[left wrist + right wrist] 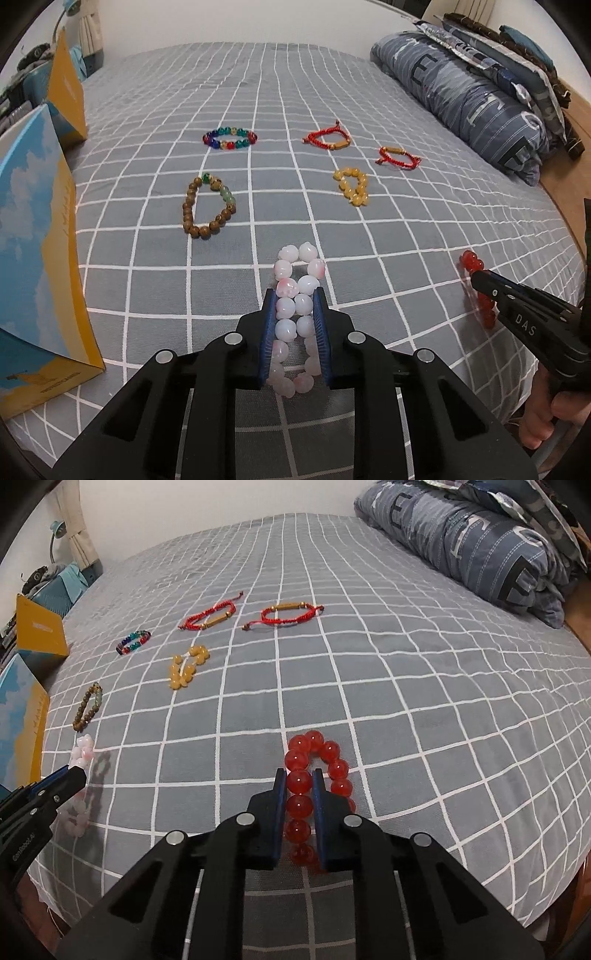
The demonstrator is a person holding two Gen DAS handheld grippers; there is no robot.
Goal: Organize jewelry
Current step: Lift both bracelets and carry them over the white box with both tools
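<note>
**Both tongs clamped on bead bracelets, boxes closed off to the left**

The left tongs [295, 306] are squeezed together on the pink-white bracelet [297, 317], flattening its loop so both strands run between the blue pads. The right tongs [299, 786] are clamped on a single strand of the red bracelet [314, 779]; the other side of that loop hangs outside the right finger.

Risks, as I judge them: round glossy beads can roll out from between flat pads if the grip eases or the tongs tilt during a lift. The red loop's free side may swing and snag the checked bedsheet [406, 709]. Hard squeezing could strain the elastic cord.

Ahead of the left tongs lie the wooden bracelet [208, 206], the multicolour bracelet [229, 138], the yellow bracelet [352, 186] and two red cord bracelets [327, 139] [399, 157], well apart from each other.

Containers: a blue-and-yellow box [40, 258] stands just left of the left tongs, and a second box [66, 96] sits farther ahead on the left. Their openings are not visible, so I cannot tell what they hold, or whether they take jewelry at all.
</note>
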